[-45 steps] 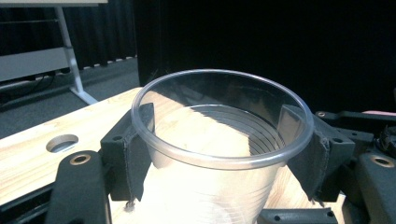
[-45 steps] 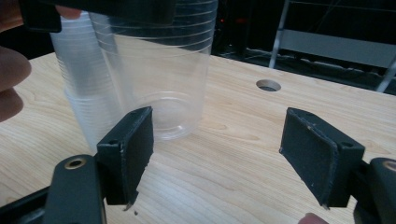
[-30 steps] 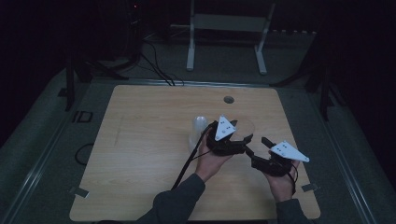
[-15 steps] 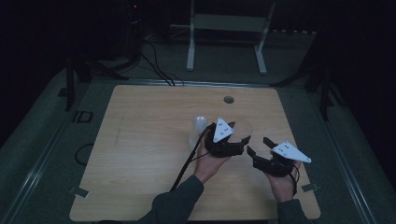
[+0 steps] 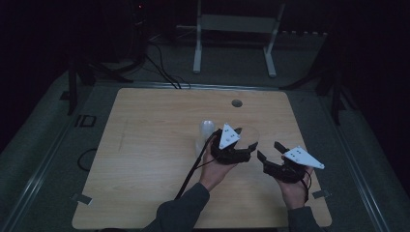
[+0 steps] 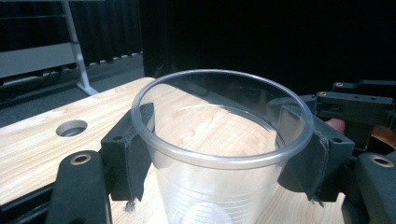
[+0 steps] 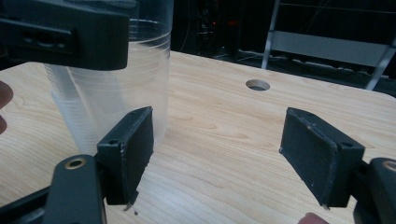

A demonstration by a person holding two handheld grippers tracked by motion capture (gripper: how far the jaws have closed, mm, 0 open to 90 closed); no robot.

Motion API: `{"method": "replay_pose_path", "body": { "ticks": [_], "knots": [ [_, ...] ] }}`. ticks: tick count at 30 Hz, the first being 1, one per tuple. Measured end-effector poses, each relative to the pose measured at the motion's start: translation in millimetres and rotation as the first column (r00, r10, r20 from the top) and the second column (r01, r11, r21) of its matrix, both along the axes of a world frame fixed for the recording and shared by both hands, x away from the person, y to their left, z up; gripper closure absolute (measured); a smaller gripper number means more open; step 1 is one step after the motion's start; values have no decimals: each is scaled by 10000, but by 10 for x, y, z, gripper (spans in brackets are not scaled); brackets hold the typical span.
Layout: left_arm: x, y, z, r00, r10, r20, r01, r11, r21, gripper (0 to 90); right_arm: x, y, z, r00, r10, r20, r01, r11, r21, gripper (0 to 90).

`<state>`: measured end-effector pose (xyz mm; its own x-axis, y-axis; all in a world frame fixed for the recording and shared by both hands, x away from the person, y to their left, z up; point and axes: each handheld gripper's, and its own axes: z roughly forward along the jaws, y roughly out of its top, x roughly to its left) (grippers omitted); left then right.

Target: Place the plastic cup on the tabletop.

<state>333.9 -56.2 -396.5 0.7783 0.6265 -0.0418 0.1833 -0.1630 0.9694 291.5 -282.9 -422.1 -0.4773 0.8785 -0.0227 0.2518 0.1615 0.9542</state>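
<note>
Left gripper (image 6: 219,154): jaws pressed against opposite sides of a clear plastic cup (image 6: 219,140), just beneath its rolled rim. The cup is held upright between the two black pads; one pad (image 6: 133,149) is seen against the wall on one side, the other on the far side, partly seen through the plastic. The mouth of the cup is open and faces up, and wood grain is visible through the wall.

Right gripper (image 7: 233,154): jaws spread wide, nothing pinched between them. Bare table is seen in the gap. The cup is placed just beyond and beside one pad (image 7: 133,149) in the right gripper view; whether that pad touches the cup cannot be told.

Second item: a pale, clear cup-like thing (image 5: 205,135), standing just behind the left gripper in the high view; its exact shape is too dim to tell.

Table (image 5: 145,145): light wood, rounded corners, with a round hole (image 5: 236,103) near its far edge. Both grippers are located right of centre, close together. A black cable (image 5: 191,171) is trailed back from the left gripper towards the near edge.

Surroundings: dark room, a metal frame (image 5: 232,29) on the floor beyond the table.
</note>
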Motion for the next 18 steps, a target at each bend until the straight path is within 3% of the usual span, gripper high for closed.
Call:
{"method": "replay_pose_path", "body": {
  "ticks": [18],
  "knots": [
    [-25,13,-144,9998,-192,43,192,9998,32,292,-5,-58,21,9998,-199,51,198,9998,97,257]
  ]
}}
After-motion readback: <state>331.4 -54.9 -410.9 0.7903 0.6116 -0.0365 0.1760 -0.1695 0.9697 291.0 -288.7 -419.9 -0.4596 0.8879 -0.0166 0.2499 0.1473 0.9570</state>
